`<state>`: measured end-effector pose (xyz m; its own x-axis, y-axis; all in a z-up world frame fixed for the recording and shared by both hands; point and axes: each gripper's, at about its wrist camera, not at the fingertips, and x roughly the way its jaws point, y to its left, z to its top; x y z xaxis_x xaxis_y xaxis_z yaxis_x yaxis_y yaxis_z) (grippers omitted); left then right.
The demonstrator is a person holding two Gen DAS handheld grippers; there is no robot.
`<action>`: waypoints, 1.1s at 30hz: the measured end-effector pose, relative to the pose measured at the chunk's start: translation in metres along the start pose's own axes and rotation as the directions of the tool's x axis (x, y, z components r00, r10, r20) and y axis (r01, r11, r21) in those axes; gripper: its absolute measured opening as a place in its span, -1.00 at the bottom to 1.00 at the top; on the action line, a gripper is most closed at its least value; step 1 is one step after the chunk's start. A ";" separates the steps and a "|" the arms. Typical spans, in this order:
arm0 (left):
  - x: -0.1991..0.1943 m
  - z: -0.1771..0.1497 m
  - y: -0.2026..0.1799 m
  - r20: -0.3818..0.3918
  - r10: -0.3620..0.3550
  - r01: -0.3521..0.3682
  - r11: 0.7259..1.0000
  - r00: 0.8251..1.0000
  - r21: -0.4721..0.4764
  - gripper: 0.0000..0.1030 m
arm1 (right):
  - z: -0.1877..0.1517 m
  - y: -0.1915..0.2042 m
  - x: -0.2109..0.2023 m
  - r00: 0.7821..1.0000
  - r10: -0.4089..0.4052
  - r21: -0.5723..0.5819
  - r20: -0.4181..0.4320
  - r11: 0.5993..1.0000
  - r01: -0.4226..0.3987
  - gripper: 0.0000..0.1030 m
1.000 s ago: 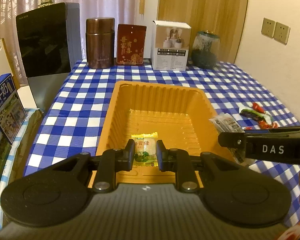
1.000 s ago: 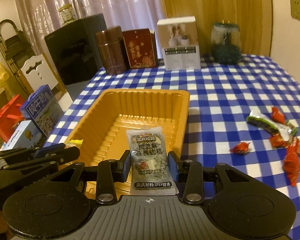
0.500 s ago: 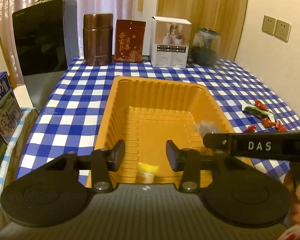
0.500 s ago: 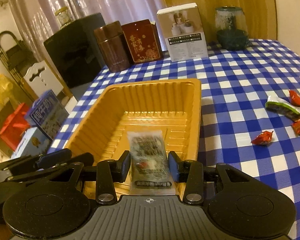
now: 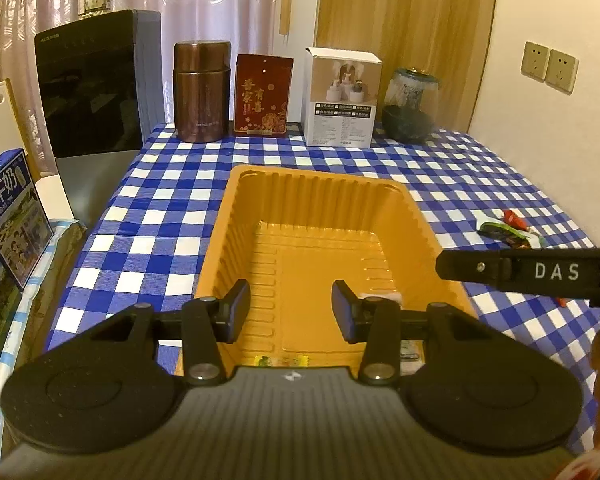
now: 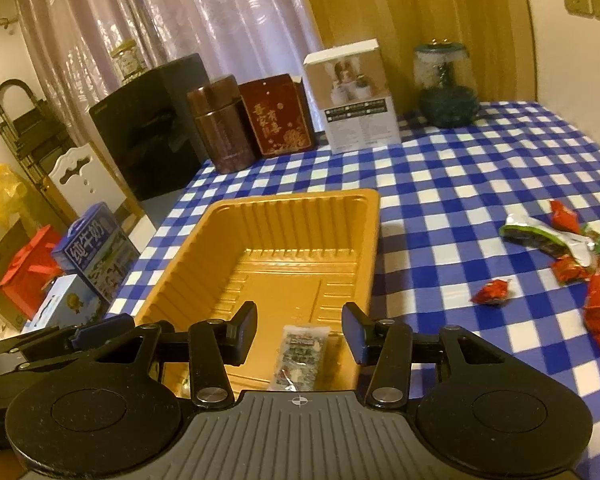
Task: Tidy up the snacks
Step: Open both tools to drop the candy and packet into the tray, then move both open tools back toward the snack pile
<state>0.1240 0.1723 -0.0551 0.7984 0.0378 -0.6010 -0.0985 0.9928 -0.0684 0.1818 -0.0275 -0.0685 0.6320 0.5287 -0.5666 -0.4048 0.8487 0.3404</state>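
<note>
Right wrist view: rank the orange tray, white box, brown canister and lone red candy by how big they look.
Largest to smallest:
1. orange tray
2. white box
3. brown canister, close to the box; both stand far back, so that pair is unsure
4. lone red candy

I saw a glossy ribbed orange plastic tray on the desk's matt blue-and-white checked cloth, beside crinkly red foil-wrapped sweets.

Brown canister, red box, white carton, perhaps a glass jar.
</note>
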 end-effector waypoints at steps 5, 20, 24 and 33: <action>-0.016 0.001 -0.013 0.013 -0.013 0.013 1.000 1.000 -0.006 -0.21 | -0.005 -0.004 -0.022 0.999 -0.041 -0.006 0.008 0.999 0.041 -0.08; -0.059 -0.009 -0.078 0.031 -0.088 0.088 0.996 0.996 0.000 -0.20 | -0.027 -0.044 -0.104 0.987 -0.147 0.020 0.063 0.989 0.146 -0.07; -0.068 -0.017 -0.097 0.026 -0.111 0.111 0.994 0.994 0.002 -0.19 | -0.036 -0.061 -0.126 0.981 -0.183 0.040 0.070 0.983 0.181 -0.07; -0.080 -0.032 -0.135 0.004 -0.146 0.146 0.989 0.989 0.029 -0.18 | -0.049 -0.093 -0.162 0.969 -0.235 0.067 0.080 0.971 0.230 -0.06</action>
<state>0.0547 0.0315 -0.0236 0.8066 -0.1071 -0.5813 0.0365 0.9906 -0.1318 0.0846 -0.1930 -0.0452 0.7605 0.3137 -0.5685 -0.2033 0.9466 0.2504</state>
